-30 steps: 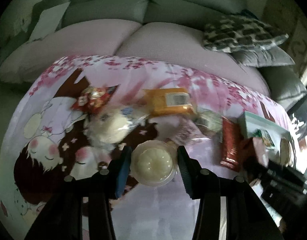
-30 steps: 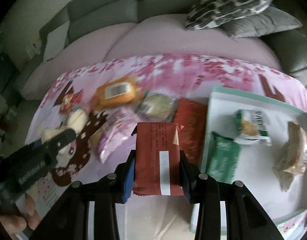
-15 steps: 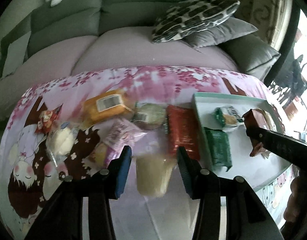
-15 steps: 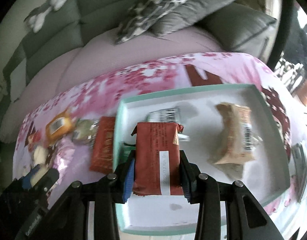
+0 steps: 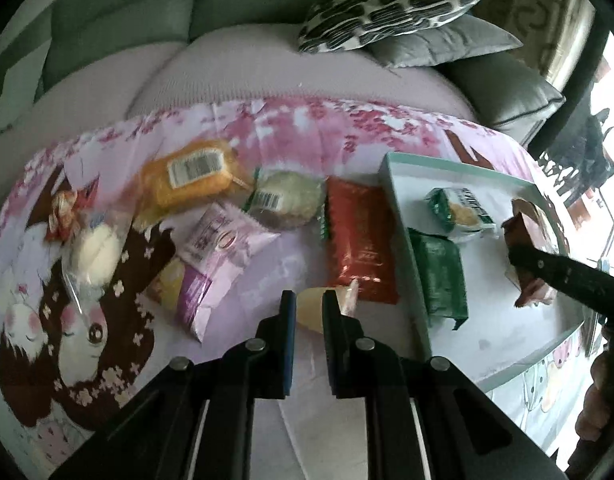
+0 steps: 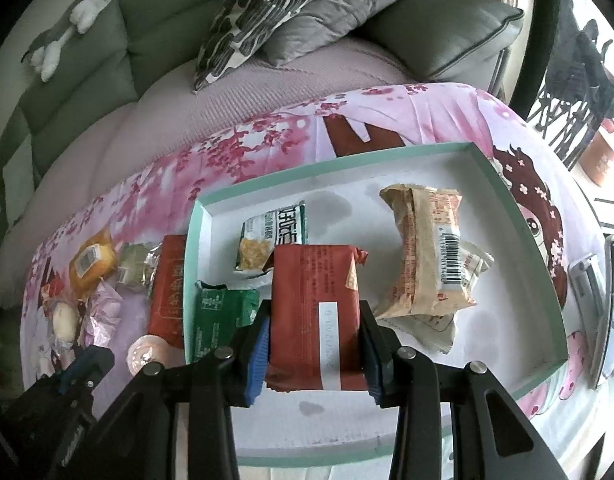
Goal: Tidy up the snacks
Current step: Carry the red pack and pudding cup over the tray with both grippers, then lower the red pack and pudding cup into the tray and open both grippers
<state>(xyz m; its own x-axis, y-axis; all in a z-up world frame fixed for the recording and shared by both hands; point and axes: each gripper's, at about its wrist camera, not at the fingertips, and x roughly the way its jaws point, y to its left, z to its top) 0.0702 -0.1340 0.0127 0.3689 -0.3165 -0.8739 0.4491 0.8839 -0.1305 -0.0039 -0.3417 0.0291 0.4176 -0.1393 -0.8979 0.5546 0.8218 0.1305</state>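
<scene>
My right gripper (image 6: 315, 320) is shut on a dark red snack packet (image 6: 315, 312) and holds it over the white tray with a teal rim (image 6: 507, 200). In the tray lie a green packet (image 6: 221, 312), a green-and-white packet (image 6: 273, 240) and a tan packet (image 6: 431, 260). My left gripper (image 5: 309, 304) is shut on a pale yellow jelly cup (image 5: 312, 309), turned on its side, above the cloth just left of the tray (image 5: 403, 216). My right gripper also shows in the left wrist view (image 5: 523, 256) with its red packet.
On the pink cartoon cloth (image 5: 347, 128) lie a red packet (image 5: 357, 240), an orange packet (image 5: 191, 176), a pale green bun (image 5: 287, 198), a purple packet (image 5: 215, 248) and a white bun (image 5: 93, 252). A sofa with cushions (image 6: 275, 8) stands behind. A phone (image 6: 595, 292) lies right of the tray.
My right gripper carried the red packet from over the cloth to over the tray. My left gripper lifted the jelly cup, moved right toward the tray and closed tighter as the cup turned sideways.
</scene>
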